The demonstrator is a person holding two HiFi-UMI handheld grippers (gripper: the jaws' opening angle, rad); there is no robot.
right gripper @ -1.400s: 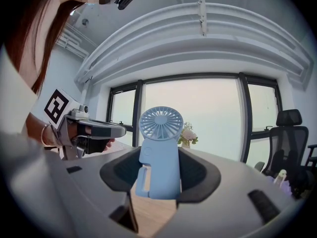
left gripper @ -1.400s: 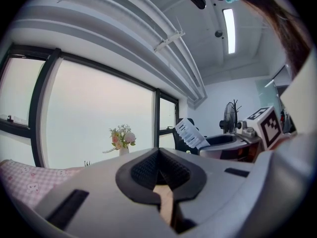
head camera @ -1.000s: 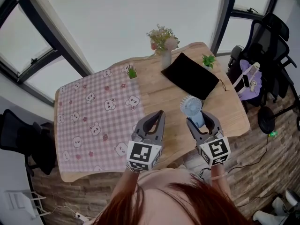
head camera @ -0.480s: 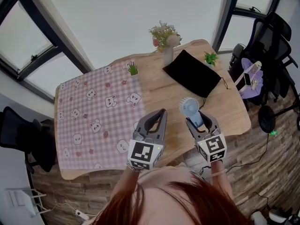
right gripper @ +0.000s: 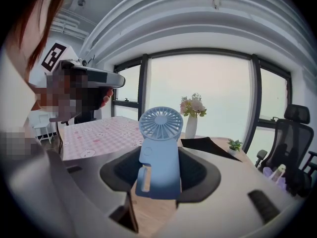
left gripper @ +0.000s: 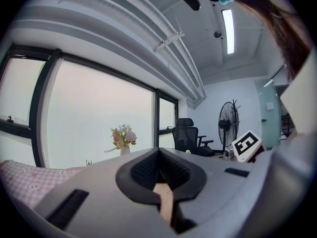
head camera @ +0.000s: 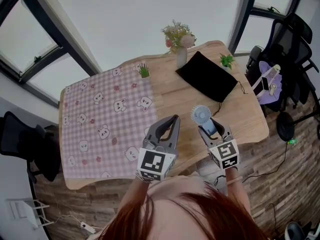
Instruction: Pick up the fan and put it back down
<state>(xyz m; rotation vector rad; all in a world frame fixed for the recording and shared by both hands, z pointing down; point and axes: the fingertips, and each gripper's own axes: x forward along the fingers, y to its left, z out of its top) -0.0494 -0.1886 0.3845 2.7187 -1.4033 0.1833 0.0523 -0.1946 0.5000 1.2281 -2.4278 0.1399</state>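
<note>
A small light-blue handheld fan (head camera: 201, 115) stands upright with its handle between the jaws of my right gripper (head camera: 212, 130), which is shut on it. It sits over the front right part of the wooden table (head camera: 243, 115). In the right gripper view the fan (right gripper: 160, 148) fills the gap of the right gripper (right gripper: 159, 185), round head uppermost. I cannot tell whether its base touches the wood. My left gripper (head camera: 168, 128) is beside it on the left, shut and holding nothing; in the left gripper view (left gripper: 161, 185) only wood shows past the jaws.
A pink checked cloth with bunny prints (head camera: 102, 121) covers the table's left half. At the back stand a vase of flowers (head camera: 180, 41), a black pouch (head camera: 206, 76) and two small green plants (head camera: 144, 72) (head camera: 227, 61). Office chairs (head camera: 285, 54) stand to the right.
My right gripper, still holding the fan, has drifted slightly left and away from me. The left gripper has barely moved.
</note>
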